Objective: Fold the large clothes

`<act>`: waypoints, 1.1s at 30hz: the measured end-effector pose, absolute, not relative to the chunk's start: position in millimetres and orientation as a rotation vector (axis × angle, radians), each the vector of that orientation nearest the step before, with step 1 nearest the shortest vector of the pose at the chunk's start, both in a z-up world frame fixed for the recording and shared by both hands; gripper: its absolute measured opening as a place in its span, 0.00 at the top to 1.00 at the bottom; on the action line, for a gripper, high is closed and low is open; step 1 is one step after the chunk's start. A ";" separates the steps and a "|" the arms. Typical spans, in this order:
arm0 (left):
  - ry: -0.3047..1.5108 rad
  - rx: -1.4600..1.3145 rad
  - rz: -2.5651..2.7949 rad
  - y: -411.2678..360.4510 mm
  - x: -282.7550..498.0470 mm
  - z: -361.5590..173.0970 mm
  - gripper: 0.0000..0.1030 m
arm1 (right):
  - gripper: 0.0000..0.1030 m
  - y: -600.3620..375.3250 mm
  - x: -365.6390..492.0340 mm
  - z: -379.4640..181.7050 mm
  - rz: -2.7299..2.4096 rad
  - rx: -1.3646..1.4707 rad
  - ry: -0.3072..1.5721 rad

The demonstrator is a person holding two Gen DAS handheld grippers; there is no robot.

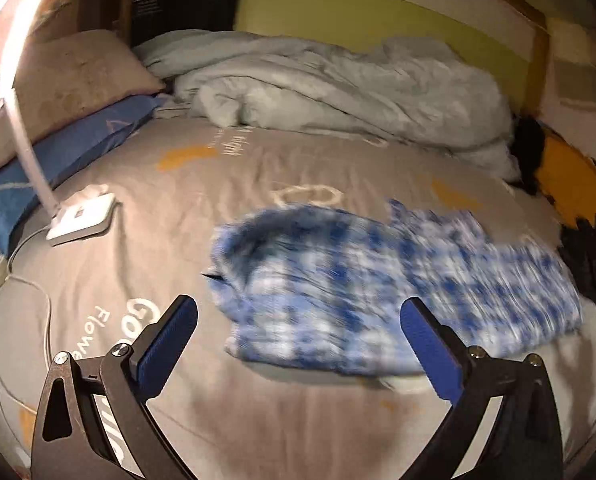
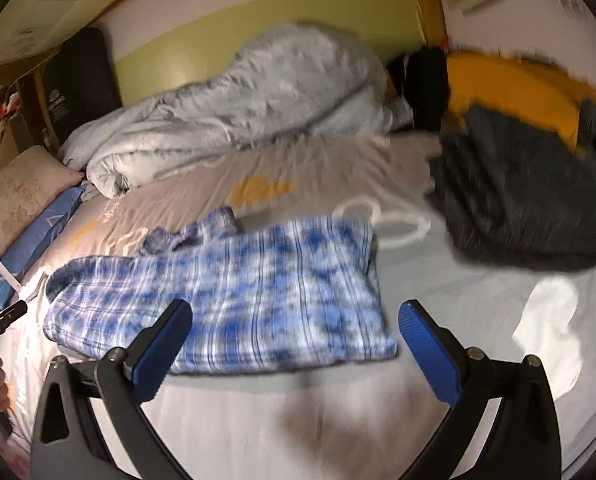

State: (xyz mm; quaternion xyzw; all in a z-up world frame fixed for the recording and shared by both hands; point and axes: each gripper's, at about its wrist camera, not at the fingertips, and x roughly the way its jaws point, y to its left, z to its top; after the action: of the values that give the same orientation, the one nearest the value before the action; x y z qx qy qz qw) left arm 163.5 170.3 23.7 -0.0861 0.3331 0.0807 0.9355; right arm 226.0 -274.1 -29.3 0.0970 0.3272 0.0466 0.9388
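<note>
Shirt folded on the bed, both grippers clear of it.

Blue plaid shirt (image 2: 226,288) lay in a folded bundle mid-bed (image 1: 146,248), bare sheet open along its near edge, a rumpled duvet (image 1: 337,88) behind it, dark clothes (image 2: 525,208) just past its right edge and a lamp (image 1: 82,220) well off left. Left gripper (image 1: 298,344) and right gripper (image 2: 294,344) hung tilted downward above it, fingers (image 1: 429,348) spread wide, pinching nothing.

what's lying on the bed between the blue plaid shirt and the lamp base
Nothing; in the left wrist view only bare grey bedsheet lies between the blue plaid shirt and the lamp base.
</note>
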 end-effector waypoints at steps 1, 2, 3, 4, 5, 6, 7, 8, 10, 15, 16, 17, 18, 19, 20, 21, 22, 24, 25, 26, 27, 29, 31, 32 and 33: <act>0.670 -0.183 0.187 175.8 164.3 21.9 0.02 | 0.00 -279.5 232.0 -35.6 0.105 0.240 0.705; 0.678 -0.190 0.213 181.9 167.4 18.6 0.02 | 0.00 -284.5 236.4 -40.9 0.115 0.274 0.731; 0.700 -0.204 0.226 188.4 171.3 13.8 0.02 | 0.05 -286.8 238.7 -44.8 0.118 0.289 0.747; 0.723 -0.231 0.224 194.4 175.4 8.4 0.02 | 0.13 -288.4 241.6 -48.9 0.115 0.286 0.764; 0.750 -0.270 0.218 200.9 179.9 1.1 0.02 | 0.14 -289.1 246.5 -54.0 0.098 0.260 0.786; 0.777 -0.306 0.215 206.4 183.5 -6.8 0.02 | 0.14 -288.6 247.9 -57.2 0.079 0.251 0.795; 0.804 -0.341 0.208 211.1 186.7 -15.2 0.02 | 0.14 -291.6 250.6 -62.4 0.059 0.265 0.808; 0.833 -0.375 0.200 215.2 189.9 -25.3 0.02 | 0.14 -295.7 253.3 -68.5 0.057 0.301 0.831; 0.886 -0.433 0.186 218.0 194.9 -45.3 0.10 | 0.14 -303.9 257.8 -78.2 0.062 0.370 0.874; 0.917 -0.553 0.111 221.1 198.7 -66.1 0.43 | 0.14 -317.4 268.6 -100.9 0.089 0.500 0.938; 0.919 -0.546 0.093 218.2 199.6 -64.6 0.49 | 0.14 -318.4 270.8 -106.0 0.100 0.526 0.951; 0.923 -0.538 0.073 214.3 200.0 -62.6 0.63 | 0.14 -319.4 272.3 -109.5 0.111 0.549 0.950; 0.924 -0.527 0.065 210.8 201.3 -60.2 0.74 | 0.16 -319.6 272.2 -108.9 0.114 0.558 0.928; 0.921 -0.502 0.073 206.3 200.4 -56.4 0.78 | 0.26 -318.9 272.3 -106.4 0.114 0.555 0.902; 0.906 -0.479 0.086 202.3 197.5 -51.0 0.83 | 0.35 -317.3 272.3 -102.8 0.112 0.548 0.882; 0.891 -0.463 0.095 199.1 195.1 -45.0 0.85 | 0.64 -316.6 271.9 -99.6 0.108 0.540 0.861; 0.870 -0.440 0.106 195.6 190.2 -37.4 0.85 | 0.82 -316.3 270.1 -95.3 0.114 0.536 0.841; 0.839 -0.364 0.129 186.4 179.5 -19.8 0.86 | 0.84 -315.4 260.1 -84.2 0.111 0.517 0.805; 0.826 -0.330 0.135 181.9 172.7 -12.8 0.86 | 0.85 -313.2 257.8 -80.3 0.109 0.497 0.797; 0.812 -0.293 0.142 178.3 165.7 -7.3 0.86 | 0.85 -308.0 248.6 -72.7 0.103 0.452 0.786; 0.797 -0.252 0.157 175.7 157.2 -3.4 0.86 | 0.85 -304.9 244.3 -68.9 0.096 0.426 0.787; 0.805 -0.215 0.174 172.9 144.9 -4.9 0.85 | 0.85 -298.5 234.0 -63.0 0.084 0.392 0.792; 0.850 -0.218 0.169 173.9 143.3 -14.1 0.81 | 0.85 -295.3 229.7 -65.6 0.053 0.365 0.792; 0.872 -0.223 0.185 176.1 144.6 -18.1 0.75 | 0.85 -293.7 231.6 -68.6 0.041 0.343 0.807; 0.878 -0.229 0.204 179.4 145.1 -19.9 0.67 | 0.85 -292.2 234.2 -72.5 0.028 0.319 0.827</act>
State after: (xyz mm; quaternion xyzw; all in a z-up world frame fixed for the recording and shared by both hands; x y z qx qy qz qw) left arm 145.1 179.4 -19.9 -0.1104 0.4232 0.0983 0.8939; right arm 234.2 -292.2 -72.5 0.1543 0.4003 0.0133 0.9032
